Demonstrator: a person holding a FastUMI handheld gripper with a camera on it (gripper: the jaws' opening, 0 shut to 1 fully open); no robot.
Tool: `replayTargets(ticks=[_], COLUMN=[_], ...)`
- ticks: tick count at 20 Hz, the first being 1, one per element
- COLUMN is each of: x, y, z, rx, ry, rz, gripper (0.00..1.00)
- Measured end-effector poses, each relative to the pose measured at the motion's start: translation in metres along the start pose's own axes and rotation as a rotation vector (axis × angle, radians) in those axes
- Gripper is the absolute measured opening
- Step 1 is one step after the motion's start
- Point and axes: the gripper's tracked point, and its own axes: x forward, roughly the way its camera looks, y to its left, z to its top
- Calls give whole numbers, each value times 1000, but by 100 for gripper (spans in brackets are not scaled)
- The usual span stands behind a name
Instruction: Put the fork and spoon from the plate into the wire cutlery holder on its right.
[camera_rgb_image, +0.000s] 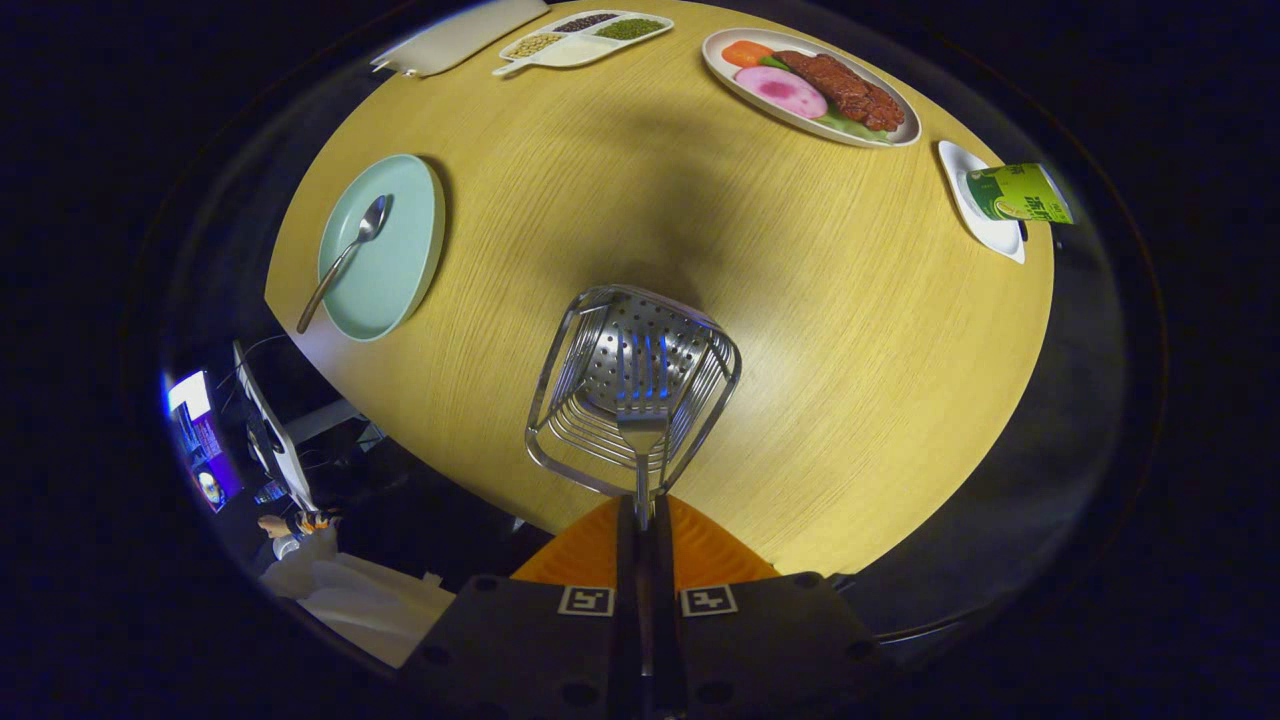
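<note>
My gripper (643, 520) is shut on the handle of a metal fork (641, 400), both orange fingers (590, 550) pressed against it. The fork points forward and down, its tines hanging over the open top of the wire cutlery holder (632, 385), which stands on the wooden table just ahead of the fingers. Whether the tines are inside the holder or just above it, I cannot tell. A metal spoon (345, 255) lies on the pale green plate (405, 260), to the left of the holder, with its handle sticking out over the plate's near rim.
Beyond the holder are a white oval platter of food (810, 85), a divided dish of beans (580, 40) and a flat white board (455, 35). A green cup lies tipped on a small white dish (1000, 205) at the right. The table edge runs close below the holder.
</note>
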Motion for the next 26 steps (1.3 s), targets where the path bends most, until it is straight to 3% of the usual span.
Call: replayTargets(ticks=[3,7,9,10,18,23,26], x=[-4,-27,-46,-59,-126,-157,-158], y=[0,0,6,9,31,75,107], z=[4,17,25,32,63,73,86], rx=[0,5,25,38,125,213,300], ry=[-29,-150,-241,-301,-768,-1008,-1085], rz=[-14,-20,-6,-9,-139,-154,-98], gripper=[20,82,86,100,100,98,99])
